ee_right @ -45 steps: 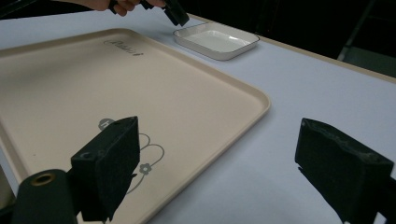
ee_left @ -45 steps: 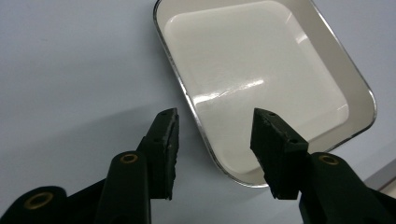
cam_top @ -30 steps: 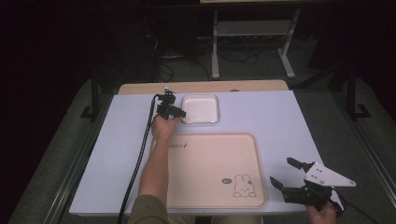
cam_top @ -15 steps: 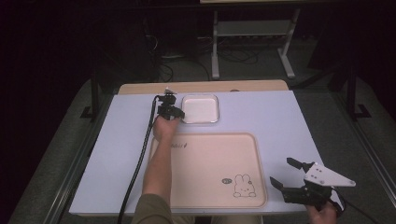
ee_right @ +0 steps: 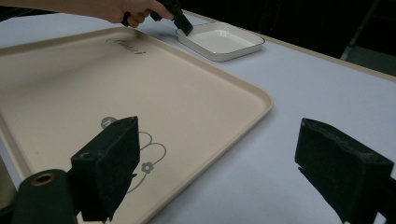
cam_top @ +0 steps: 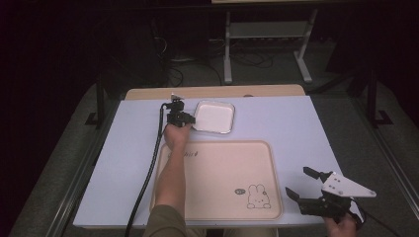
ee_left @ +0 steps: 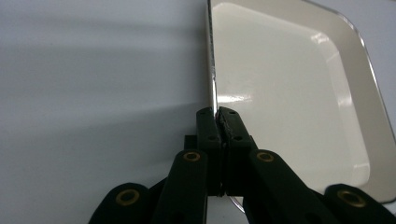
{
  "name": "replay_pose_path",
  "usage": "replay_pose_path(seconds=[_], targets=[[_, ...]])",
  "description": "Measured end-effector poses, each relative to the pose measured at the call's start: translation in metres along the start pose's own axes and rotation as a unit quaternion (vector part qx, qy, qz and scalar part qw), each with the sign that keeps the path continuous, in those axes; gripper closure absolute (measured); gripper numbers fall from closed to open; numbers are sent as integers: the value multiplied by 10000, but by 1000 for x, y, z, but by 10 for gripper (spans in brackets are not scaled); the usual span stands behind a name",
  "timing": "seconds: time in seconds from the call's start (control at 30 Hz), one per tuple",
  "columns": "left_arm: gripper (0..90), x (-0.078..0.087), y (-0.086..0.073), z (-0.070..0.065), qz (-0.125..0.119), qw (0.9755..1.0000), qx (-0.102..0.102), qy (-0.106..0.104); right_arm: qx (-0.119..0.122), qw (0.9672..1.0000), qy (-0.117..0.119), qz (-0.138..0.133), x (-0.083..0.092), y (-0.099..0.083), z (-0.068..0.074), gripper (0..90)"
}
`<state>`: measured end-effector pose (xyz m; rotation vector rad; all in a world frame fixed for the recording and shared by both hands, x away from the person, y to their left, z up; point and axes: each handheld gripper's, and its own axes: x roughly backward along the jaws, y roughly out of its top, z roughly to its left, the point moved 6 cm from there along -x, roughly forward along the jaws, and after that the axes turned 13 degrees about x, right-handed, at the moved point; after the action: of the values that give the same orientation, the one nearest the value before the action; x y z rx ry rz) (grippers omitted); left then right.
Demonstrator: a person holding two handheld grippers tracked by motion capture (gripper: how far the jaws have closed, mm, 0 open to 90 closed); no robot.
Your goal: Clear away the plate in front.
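Two grippers in play, one working. Nearest you, your right gripper [cam_top: 302, 191] sits idle off the right corner of the beige tray [cam_top: 217, 197], jaws spread wide with nothing between them; in the right gripper view the pads [ee_right: 114, 158] hang over the tray's rabbit print [cam_top: 257, 196] and the pale table [cam_top: 306, 128]

Farther out, your left hand [cam_top: 177, 136] has carried the left gripper [cam_top: 186, 118] to the white square dish [cam_top: 214, 117], which stands on the table just beyond the tray's far edge, apart from it. Left gripper view: jaws pinched tight on the dish's near-side rim [ee_left: 214, 93], one pad inside the wall, one outside

Step in hand, as I judge it: grasp made, dish not yet moved. Next move calls for a lift or drag of the dish toward the tray, probably; keep the wrist level, since a one-edge pinch lets a shallow dish swing or slip

Hard to make out:
- whether the dish is already off the table; its underside is hidden
- dish's near corner is cut off behind the jaws in the left gripper view
- background beyond the table is dark, only a metal stand [cam_top: 267, 44] reads
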<state>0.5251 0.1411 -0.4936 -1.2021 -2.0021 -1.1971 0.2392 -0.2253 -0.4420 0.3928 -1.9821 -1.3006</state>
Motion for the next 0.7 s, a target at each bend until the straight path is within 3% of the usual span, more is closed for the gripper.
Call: replay_pose_path(seconds=[0.27, 0.7], targets=[[885, 3, 1, 2, -119, 9994, 269, -179, -3, 10000, -7, -6, 0, 0, 0, 131], [886, 23, 11, 5, -337, 9975, 449, -432, -42, 10000, -33, 14, 0, -1, 0, 131]])
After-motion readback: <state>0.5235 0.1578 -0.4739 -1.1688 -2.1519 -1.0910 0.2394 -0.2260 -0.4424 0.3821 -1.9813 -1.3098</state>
